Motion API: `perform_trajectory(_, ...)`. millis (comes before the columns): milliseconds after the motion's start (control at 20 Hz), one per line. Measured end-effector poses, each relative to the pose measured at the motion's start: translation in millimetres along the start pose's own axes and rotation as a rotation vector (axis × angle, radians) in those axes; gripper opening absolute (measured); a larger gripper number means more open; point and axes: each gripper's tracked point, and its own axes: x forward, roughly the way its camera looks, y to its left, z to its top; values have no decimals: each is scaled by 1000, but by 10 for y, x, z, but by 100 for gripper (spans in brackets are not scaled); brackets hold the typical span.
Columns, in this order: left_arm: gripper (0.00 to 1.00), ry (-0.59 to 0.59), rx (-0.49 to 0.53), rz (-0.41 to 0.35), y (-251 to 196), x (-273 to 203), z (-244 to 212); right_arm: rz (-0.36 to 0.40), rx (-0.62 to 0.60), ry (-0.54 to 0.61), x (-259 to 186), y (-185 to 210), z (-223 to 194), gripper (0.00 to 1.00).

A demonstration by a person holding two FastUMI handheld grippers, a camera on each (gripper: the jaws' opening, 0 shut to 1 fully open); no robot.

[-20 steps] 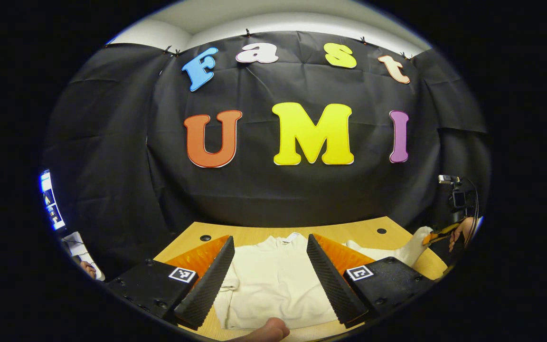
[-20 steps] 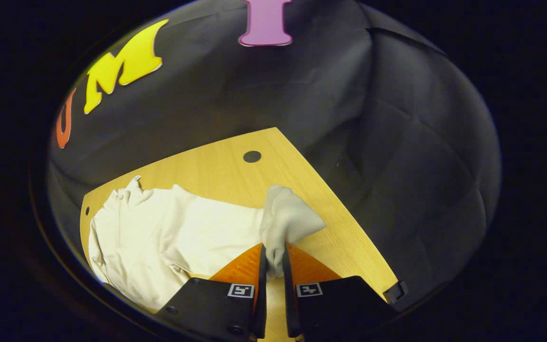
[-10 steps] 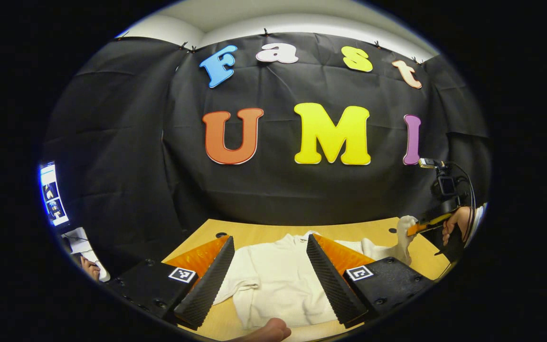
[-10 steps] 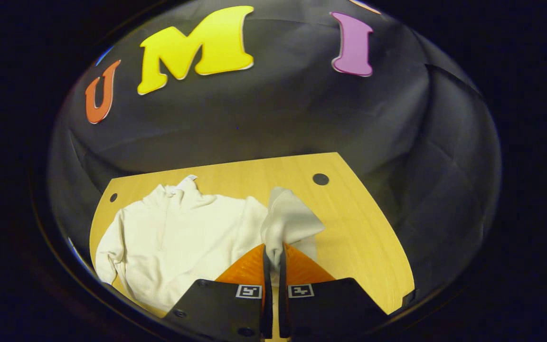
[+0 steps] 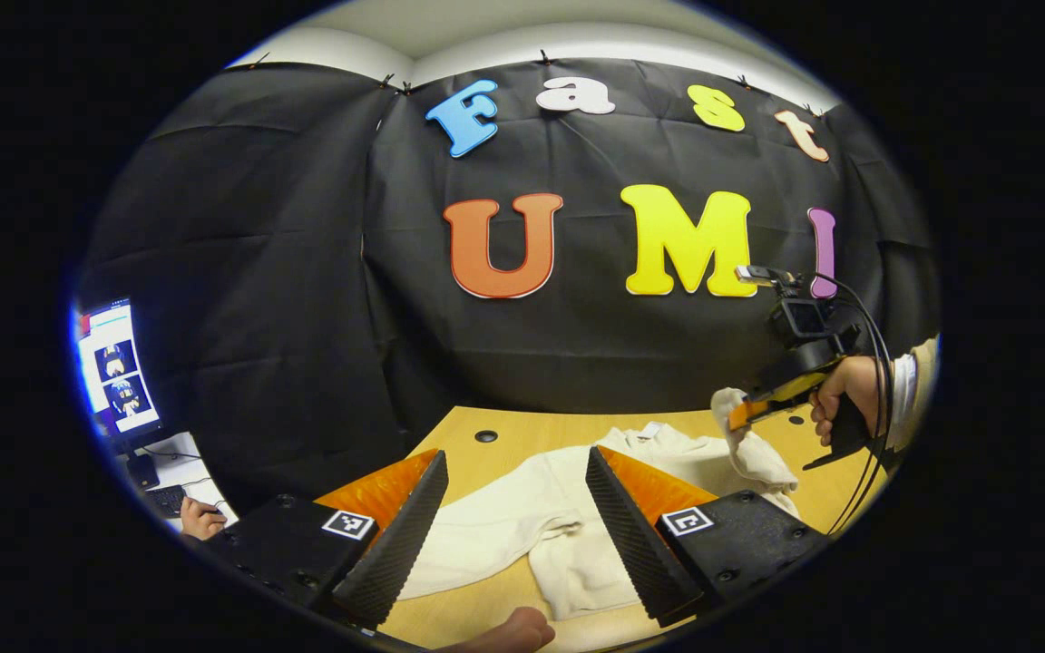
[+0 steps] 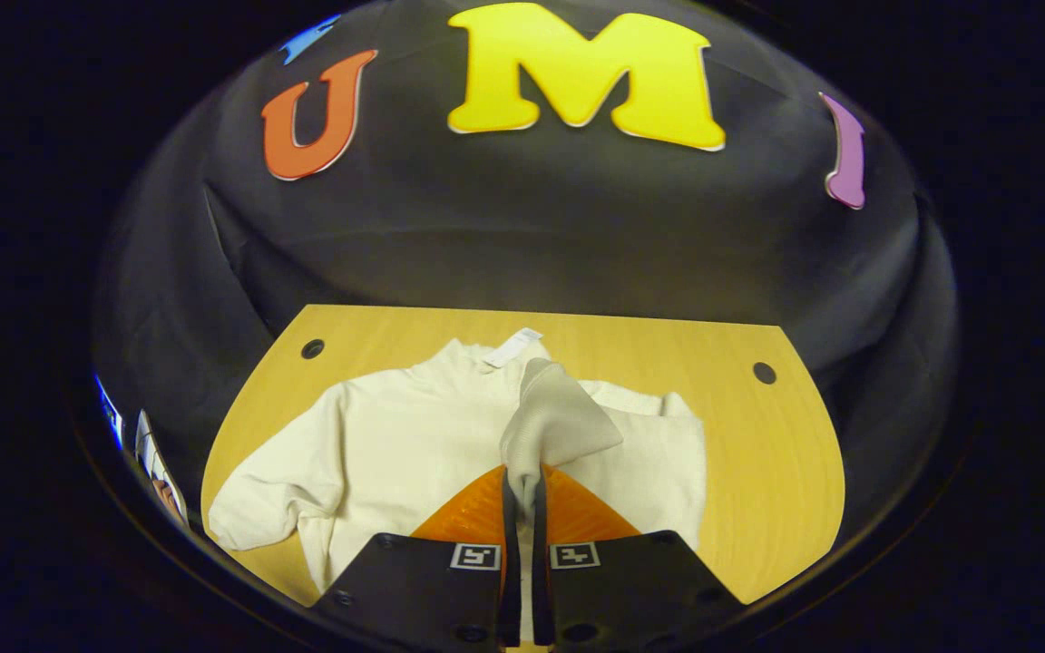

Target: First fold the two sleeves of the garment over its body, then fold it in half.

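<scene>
I see a cream-white garment (image 6: 395, 444) with a white neck label (image 6: 513, 347) on a light wood-grain tabletop (image 6: 758, 472). Its raised sleeve (image 6: 554, 422) looks greyer. At nine o'clock, a monitor (image 5: 114, 367) glows blue-white.

left gripper view: low at the near left edge of the light wooden desk (image 5: 532, 426), facing the black cloth wall, tilted up; right claw (image 5: 738, 415) seen far right.
right gripper view: above the desk (image 6: 758, 472), angled down, close over the cream long-sleeved garment (image 6: 395, 444).
shared: garment (image 5: 522, 517), desk, wall.
</scene>
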Motion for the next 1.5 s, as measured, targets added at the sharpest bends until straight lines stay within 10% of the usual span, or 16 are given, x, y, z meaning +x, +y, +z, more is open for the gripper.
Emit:
perform_trajectory(450, 99, 42, -18, 73, 588, -141, -352, 120, -137, 65, 453, 1597, -313, 2)
perform_trajectory(950, 99, 134, -31, 108, 713, -273, -799, 102, -164, 124, 995, 1937, -683, 14)
perform_trajectory(1000, 99, 158, -40, 118, 717, -271, -873, 93, -174, 115, 982, 1900, -650, 29)
perform_trajectory(1200, 99, 219, -42, 146, 704, -241, -1043, 127, -187, 81, 769, 1864, -534, 37)
perform_trajectory(1350, 99, 235, -43, 199, 771, -145, -1119, 133, -211, 48, 480, 1729, -456, 76)
perform_trajectory(1500, 99, 306, -69, 257, 890, -86, -1378, 133, -255, 38, 219, 1516, -474, 91)
